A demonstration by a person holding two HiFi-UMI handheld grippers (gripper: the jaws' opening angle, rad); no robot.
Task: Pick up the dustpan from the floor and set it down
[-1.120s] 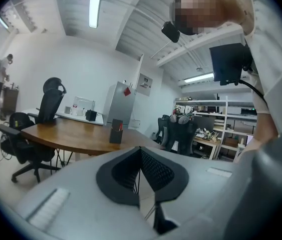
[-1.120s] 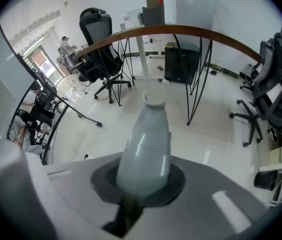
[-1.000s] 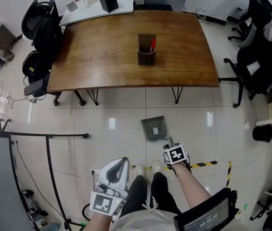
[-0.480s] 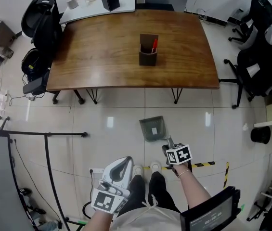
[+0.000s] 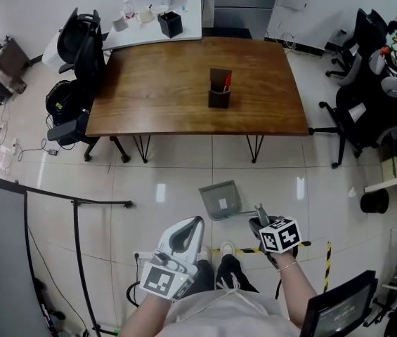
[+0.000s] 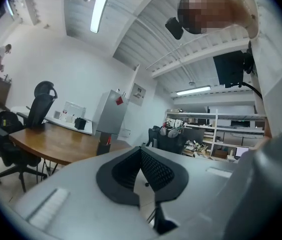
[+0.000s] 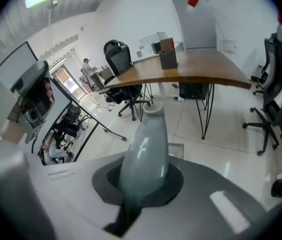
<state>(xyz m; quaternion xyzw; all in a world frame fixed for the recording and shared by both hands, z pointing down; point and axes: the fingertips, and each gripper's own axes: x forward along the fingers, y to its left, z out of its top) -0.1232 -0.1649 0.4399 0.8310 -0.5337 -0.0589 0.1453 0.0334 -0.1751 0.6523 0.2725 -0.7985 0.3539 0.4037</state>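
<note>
The grey dustpan (image 5: pixel 220 199) hangs tilted above the tiled floor, in front of my feet. Its long pale handle (image 5: pixel 260 213) runs back into my right gripper (image 5: pixel 262 220), which is shut on it. In the right gripper view the handle (image 7: pixel 148 144) sticks out from between the dark pads, and a corner of the pan (image 7: pixel 179 149) shows beyond it. My left gripper (image 5: pixel 187 225) is at the lower left, apart from the dustpan. Its pads (image 6: pixel 153 169) meet with nothing between them, and it points level across the room.
A wooden table (image 5: pixel 184 90) with a brown pen holder (image 5: pixel 220 90) stands ahead. Office chairs sit at its left (image 5: pixel 79 41) and right (image 5: pixel 367 111). A black rail (image 5: pixel 79 202) runs at the left. Black-and-yellow tape (image 5: pixel 317 244) marks the floor by my feet.
The dustpan has come up off the floor in my right gripper. Both grippers have risen, the right one more, and the head view now looks from higher up.
</note>
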